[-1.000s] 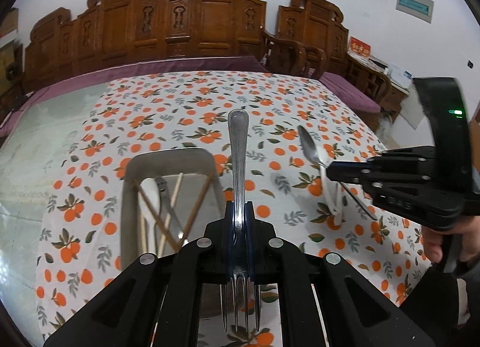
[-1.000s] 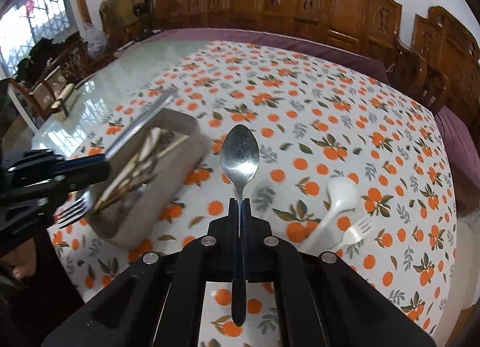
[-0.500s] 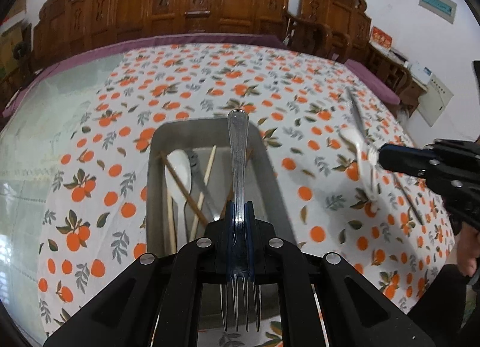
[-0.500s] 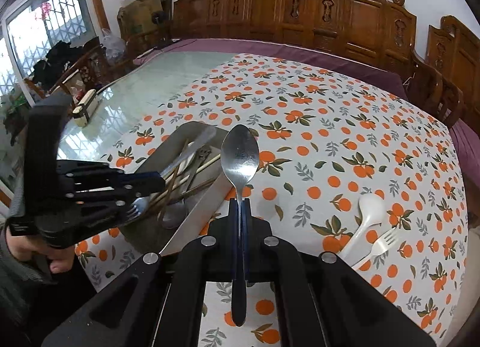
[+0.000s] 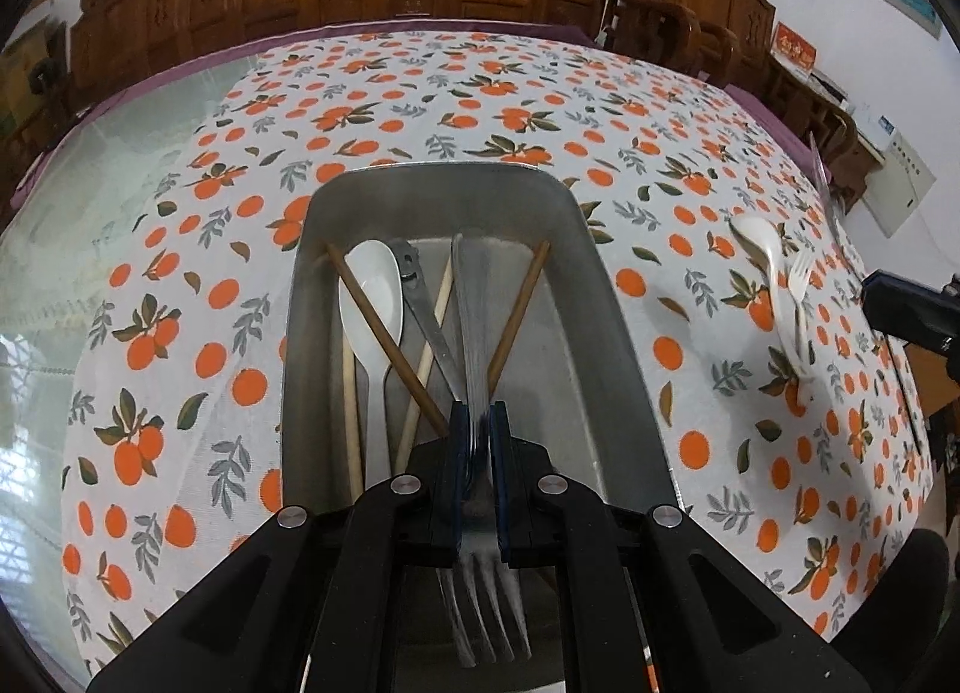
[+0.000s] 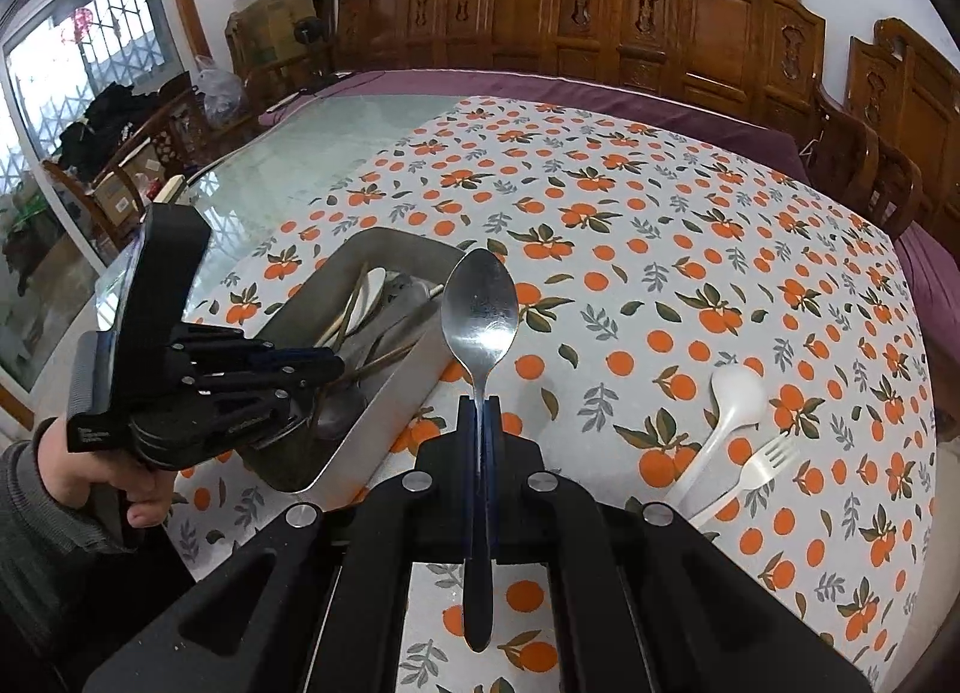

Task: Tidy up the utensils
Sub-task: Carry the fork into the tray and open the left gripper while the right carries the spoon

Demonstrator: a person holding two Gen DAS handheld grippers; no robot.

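Note:
My left gripper (image 5: 478,429) is shut on a metal fork (image 5: 474,333), handle pointing forward, low over the grey metal tray (image 5: 606,297). The tray holds a white spoon (image 5: 372,297), chopsticks (image 5: 384,333) and a metal utensil (image 5: 420,303). My right gripper (image 6: 480,411) is shut on a metal spoon (image 6: 479,315), bowl forward, held above the tablecloth right of the tray (image 6: 390,411). The left gripper (image 6: 324,363) shows in the right wrist view, reaching into the tray.
A white plastic spoon (image 6: 729,411) and white plastic fork (image 6: 762,465) lie on the orange-print cloth (image 6: 660,249) to the right; they also show in the left wrist view (image 5: 774,273). Carved wooden chairs (image 6: 600,21) line the table's far side. Bare glass tabletop (image 6: 312,147) lies left.
My left gripper has moved with the fork over and down into the tray. My right gripper has held the spoon nearly still beside the tray.

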